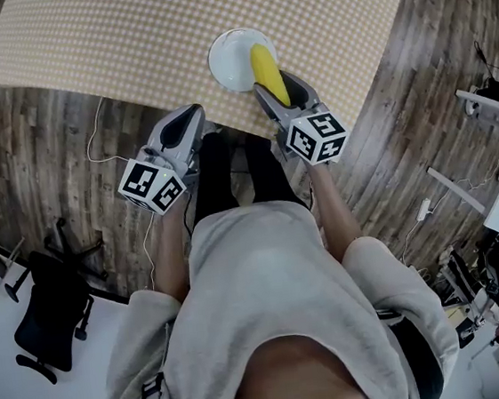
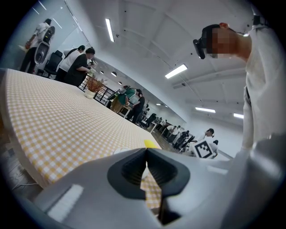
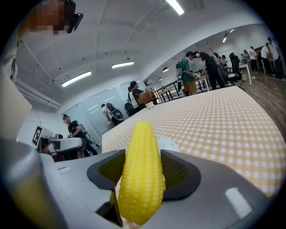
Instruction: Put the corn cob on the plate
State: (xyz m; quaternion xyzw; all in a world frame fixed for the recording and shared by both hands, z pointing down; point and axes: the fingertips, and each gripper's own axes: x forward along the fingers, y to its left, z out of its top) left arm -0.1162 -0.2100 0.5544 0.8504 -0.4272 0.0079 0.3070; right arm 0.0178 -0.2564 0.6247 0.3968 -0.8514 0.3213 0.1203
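Note:
A yellow corn cob (image 1: 267, 74) (image 3: 140, 172) is clamped between the jaws of my right gripper (image 1: 280, 92) (image 3: 141, 172), which is shut on it. Its far end reaches over the white plate (image 1: 233, 59) near the table's front edge. In the right gripper view only a sliver of the plate (image 3: 170, 145) shows behind the cob. My left gripper (image 1: 189, 120) (image 2: 146, 167) hangs off the table edge, left of the plate, jaws shut with nothing between them. In the left gripper view the corn's tip (image 2: 151, 144) peeks over the jaws.
The table wears a yellow checked cloth (image 1: 150, 35) (image 3: 223, 120). A black office chair (image 1: 51, 302) stands on the floor at the lower left, with white cables (image 1: 98, 131) trailing by the table edge. Several people stand at tables in the background of both gripper views.

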